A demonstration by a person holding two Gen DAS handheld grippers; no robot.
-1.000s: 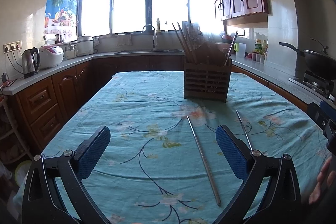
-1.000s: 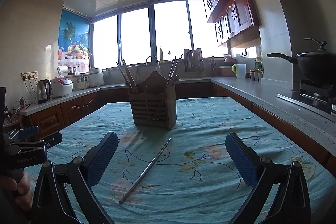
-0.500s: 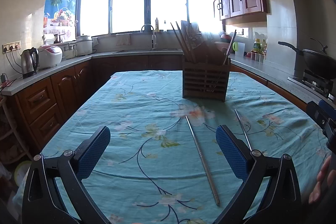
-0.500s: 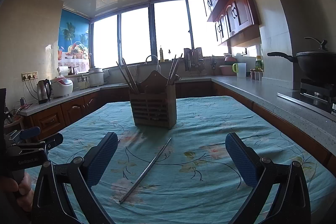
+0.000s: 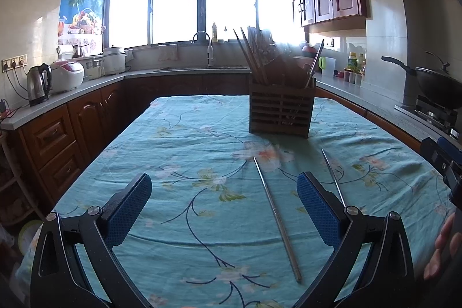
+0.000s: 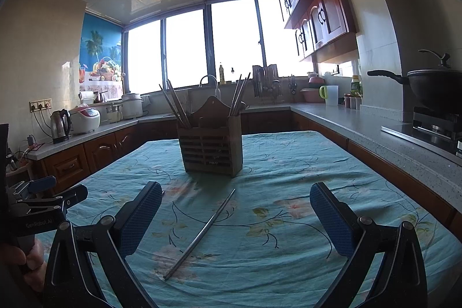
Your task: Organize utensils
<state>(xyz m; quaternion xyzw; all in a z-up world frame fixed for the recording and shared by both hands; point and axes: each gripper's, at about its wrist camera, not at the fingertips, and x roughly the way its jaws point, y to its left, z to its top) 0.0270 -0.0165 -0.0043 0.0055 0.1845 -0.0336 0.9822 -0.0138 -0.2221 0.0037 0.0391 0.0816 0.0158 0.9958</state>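
A wooden slatted utensil holder (image 5: pixel 280 110) stands on the table, with chopsticks sticking up from it; it also shows in the right wrist view (image 6: pixel 212 150). Two metal chopsticks lie on the cloth in front of it: one (image 5: pixel 275 211) between my left gripper's fingers and a second (image 5: pixel 332 175) just right of the right finger. The right wrist view shows one metal chopstick (image 6: pixel 200 234) lying diagonally between the fingers. My left gripper (image 5: pixel 223 210) is open and empty above the cloth. My right gripper (image 6: pixel 235 221) is open and empty.
The table carries a teal floral cloth (image 5: pixel 184 152). Counters run around it, with a kettle (image 5: pixel 37 84) and rice cooker (image 5: pixel 68 75) at left, a sink tap (image 5: pixel 206 44) at the back, and a wok on a stove (image 5: pixel 433 82) at right.
Almost nothing has changed. The left wrist view has drifted slightly, so the holder sits a touch further left. Both grippers stay open.
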